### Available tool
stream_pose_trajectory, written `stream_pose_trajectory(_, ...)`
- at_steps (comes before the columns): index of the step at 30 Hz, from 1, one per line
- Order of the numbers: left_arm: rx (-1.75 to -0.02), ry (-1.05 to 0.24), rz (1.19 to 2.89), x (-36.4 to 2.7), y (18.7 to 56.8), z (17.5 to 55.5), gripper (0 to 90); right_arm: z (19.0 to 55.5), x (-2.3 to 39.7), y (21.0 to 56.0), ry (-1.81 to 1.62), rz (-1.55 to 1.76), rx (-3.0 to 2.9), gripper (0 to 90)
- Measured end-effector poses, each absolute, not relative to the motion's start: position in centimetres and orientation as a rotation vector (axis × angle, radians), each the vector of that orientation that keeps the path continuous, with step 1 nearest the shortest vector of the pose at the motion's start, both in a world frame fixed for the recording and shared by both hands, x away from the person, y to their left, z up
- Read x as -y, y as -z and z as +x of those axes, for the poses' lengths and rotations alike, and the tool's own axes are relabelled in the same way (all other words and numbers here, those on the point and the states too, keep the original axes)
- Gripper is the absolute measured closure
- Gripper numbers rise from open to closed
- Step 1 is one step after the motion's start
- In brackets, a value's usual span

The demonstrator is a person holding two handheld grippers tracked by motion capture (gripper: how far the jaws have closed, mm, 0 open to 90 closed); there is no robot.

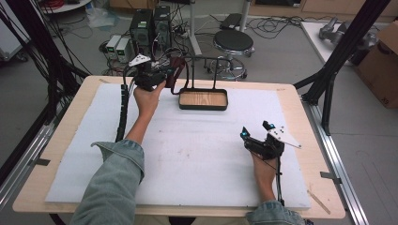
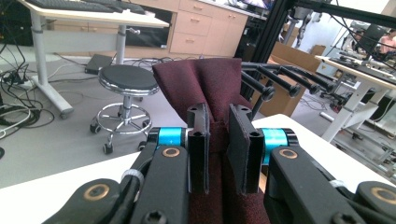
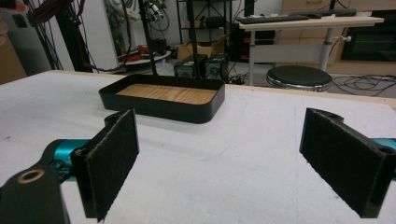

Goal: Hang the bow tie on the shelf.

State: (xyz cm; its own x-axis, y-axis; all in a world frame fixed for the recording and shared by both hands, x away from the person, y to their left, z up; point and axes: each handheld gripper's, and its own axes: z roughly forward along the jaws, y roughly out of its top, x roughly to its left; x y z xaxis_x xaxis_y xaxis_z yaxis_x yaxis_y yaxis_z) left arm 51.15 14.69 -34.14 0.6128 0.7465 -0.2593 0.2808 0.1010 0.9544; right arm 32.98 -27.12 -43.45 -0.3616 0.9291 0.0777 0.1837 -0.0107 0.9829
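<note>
Upper centre: woven maroon cloth (image 2: 205,88) is pinched by the left gripper (image 2: 219,154); the right gripper (image 3: 233,163), felt-padded fingers (image 3: 114,161) parted, is held empty.

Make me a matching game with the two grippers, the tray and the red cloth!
Things:
1. left gripper
2. right gripper
3. tray
4. dark red cloth

States:
A. wood bottom, nothing inside
B. pinched between fingers
C. fingers wide apart above the white mat
D. shut, held up near the rack

Pairs: 1-D, 2-C, 3-A, 4-B
</note>
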Motion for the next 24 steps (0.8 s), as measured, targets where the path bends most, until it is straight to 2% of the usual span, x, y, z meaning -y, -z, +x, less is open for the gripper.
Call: stream_pose_trajectory(24, -0.980, -0.441, 1.480, -15.3, 36.1, 51.9, 76.8, 33.0, 27.2, 43.5, -1.434, 1.175, -1.603, 11.0)
